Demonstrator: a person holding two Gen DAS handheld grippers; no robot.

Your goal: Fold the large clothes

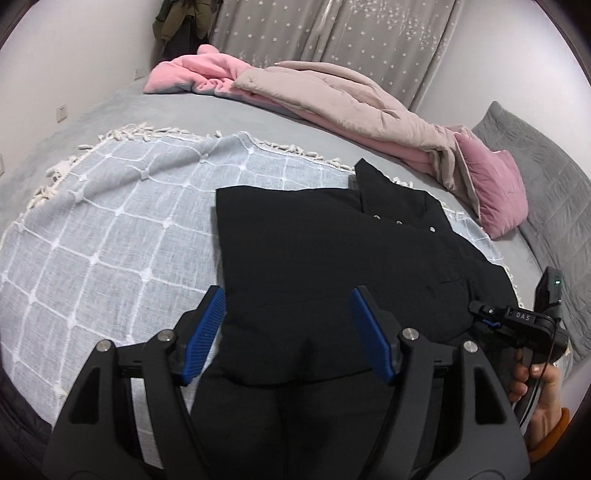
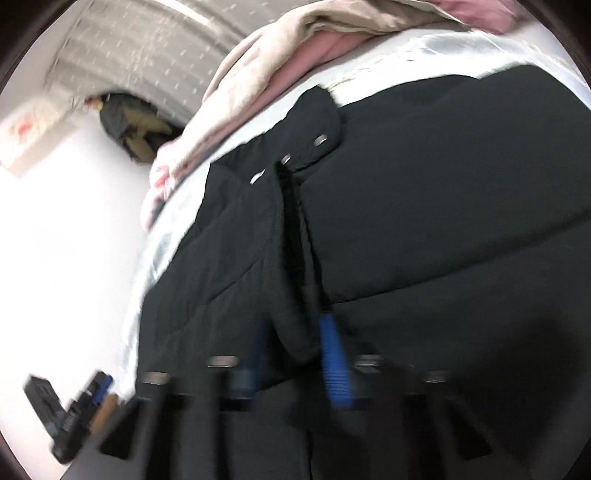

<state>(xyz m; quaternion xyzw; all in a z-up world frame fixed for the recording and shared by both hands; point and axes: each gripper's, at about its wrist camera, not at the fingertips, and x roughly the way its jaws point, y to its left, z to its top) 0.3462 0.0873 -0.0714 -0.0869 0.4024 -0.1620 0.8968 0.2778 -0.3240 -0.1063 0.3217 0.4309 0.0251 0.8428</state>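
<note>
A black padded jacket (image 1: 332,240) with metal snaps lies flat on a pale blue checked throw (image 1: 110,221) on the bed. In the left wrist view my left gripper (image 1: 290,328) hovers open over the jacket's near left corner, its blue pads (image 1: 207,332) wide apart and clear of the cloth. My right gripper (image 1: 484,314) sits at the jacket's right edge, held by a hand (image 1: 535,376). In the blurred right wrist view the right gripper (image 2: 291,365) is shut on a fold of the jacket (image 2: 443,184), with fabric bunched between the pads (image 2: 332,362). The left gripper (image 2: 85,398) shows at lower left.
A pink and beige quilt (image 1: 332,96) lies heaped along the far side of the bed. A pink cushion (image 1: 495,192) and a grey pillow (image 1: 535,166) sit at the right. Star-patterned curtains (image 1: 332,29) and hanging coats (image 1: 181,22) stand behind.
</note>
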